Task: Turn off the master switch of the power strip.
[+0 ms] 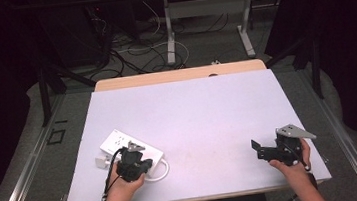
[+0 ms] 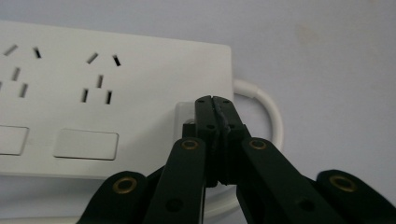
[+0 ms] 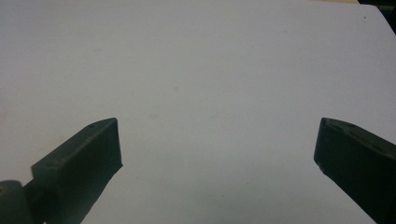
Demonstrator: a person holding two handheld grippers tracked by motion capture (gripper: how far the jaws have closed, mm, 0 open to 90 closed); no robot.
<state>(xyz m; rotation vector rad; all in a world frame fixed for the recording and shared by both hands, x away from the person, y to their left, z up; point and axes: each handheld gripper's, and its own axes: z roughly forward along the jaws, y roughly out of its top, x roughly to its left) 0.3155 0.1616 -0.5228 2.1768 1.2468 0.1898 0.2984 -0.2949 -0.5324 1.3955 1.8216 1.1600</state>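
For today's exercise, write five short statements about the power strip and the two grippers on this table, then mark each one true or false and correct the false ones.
1. The left gripper is shut, its tips over the power strip. True.
2. The right gripper is shut on a plug. False: its jaws stand wide apart with nothing between them.
3. The power strip is black. False: it is white.
4. A white cord loops out from the strip's end. True.
5. The power strip lies beside the right gripper. False: it lies at the left gripper.

Only the power strip point(image 1: 130, 152) blocks the table's point(image 1: 208, 112) left; elsewhere seems open.
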